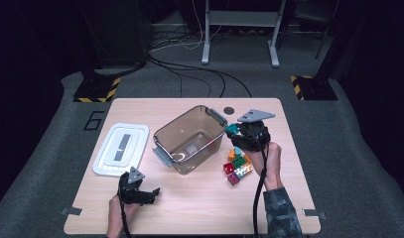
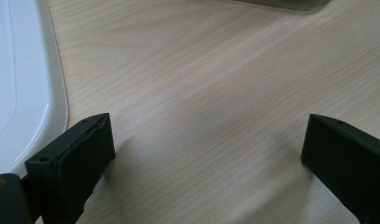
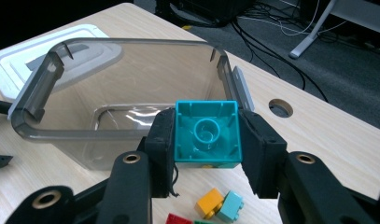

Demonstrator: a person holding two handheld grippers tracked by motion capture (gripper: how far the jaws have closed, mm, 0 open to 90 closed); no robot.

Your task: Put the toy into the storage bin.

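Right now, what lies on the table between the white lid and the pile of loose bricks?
The clear plastic bin stands between the white lid and the pile of loose bricks, with bare tabletop around it; the high view shows this.

Between the pads of the right hand-held gripper (image 3: 207, 140), the teal brick (image 3: 207, 133) shows just its hollow underside; its studded top faces away. Below that gripper, the red brick (image 3: 179, 219) is cut by the frame's bottom edge. Left of the left hand-held gripper (image 2: 204, 149), the white lid (image 2: 19, 88) runs off the frame.
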